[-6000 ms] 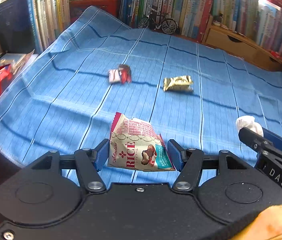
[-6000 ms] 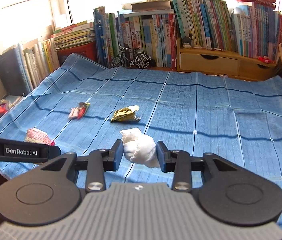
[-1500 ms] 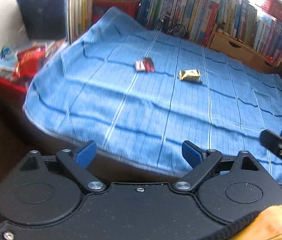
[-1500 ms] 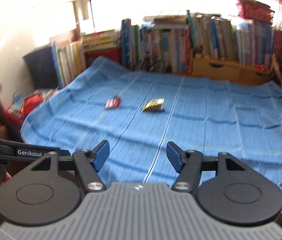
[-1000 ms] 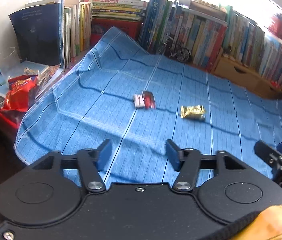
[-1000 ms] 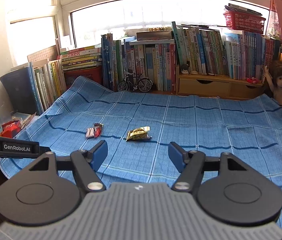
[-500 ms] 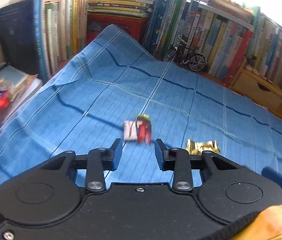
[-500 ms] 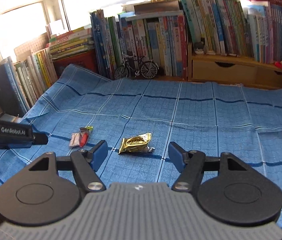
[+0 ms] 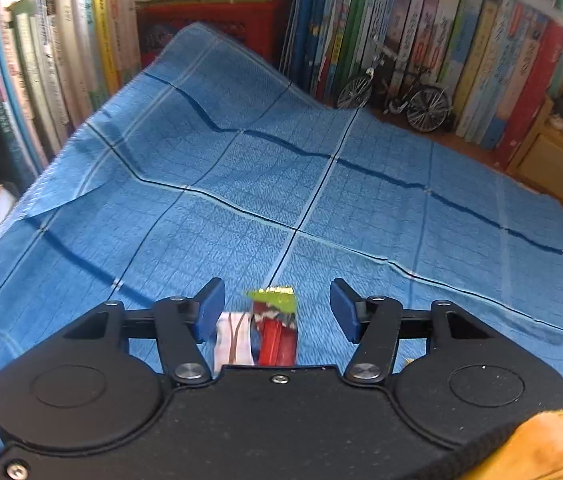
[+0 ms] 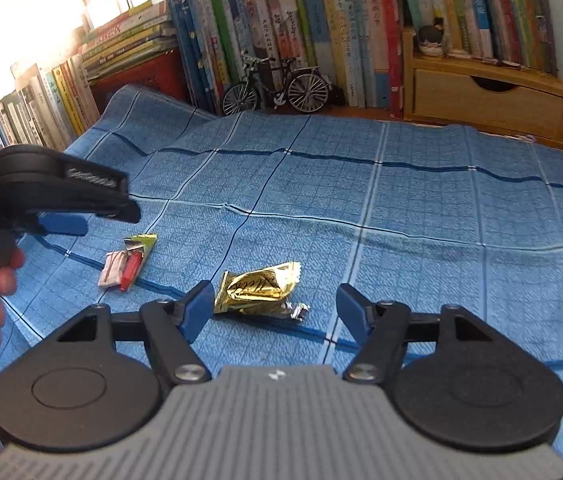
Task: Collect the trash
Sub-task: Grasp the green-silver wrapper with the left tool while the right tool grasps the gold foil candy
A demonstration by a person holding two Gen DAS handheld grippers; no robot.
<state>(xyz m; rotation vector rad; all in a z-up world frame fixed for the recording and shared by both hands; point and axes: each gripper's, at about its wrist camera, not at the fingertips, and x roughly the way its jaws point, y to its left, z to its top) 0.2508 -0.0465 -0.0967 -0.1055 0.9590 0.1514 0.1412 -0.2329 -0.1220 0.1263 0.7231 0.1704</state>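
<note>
No wording can be read with certainty. A white label on the left gripper [image 10: 63, 222], at nine o'clock in the right wrist view, is blurred. Lettering on the book spines [image 10: 317, 28] at twelve o'clock is too small.

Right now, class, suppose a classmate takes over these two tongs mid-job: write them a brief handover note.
Left tongs: open, empty, jaws either side of the red-and-white wrapper, not yet closed.
Right tongs: open, empty, low over the gold foil wrapper, which lies nearer the left jaw.
Both wrappers lie side by side on the blue checked cloth, apart from each other.
Done: nothing gripped yet.
Left: close on each wrapper, lift, carry to the trash.
</note>
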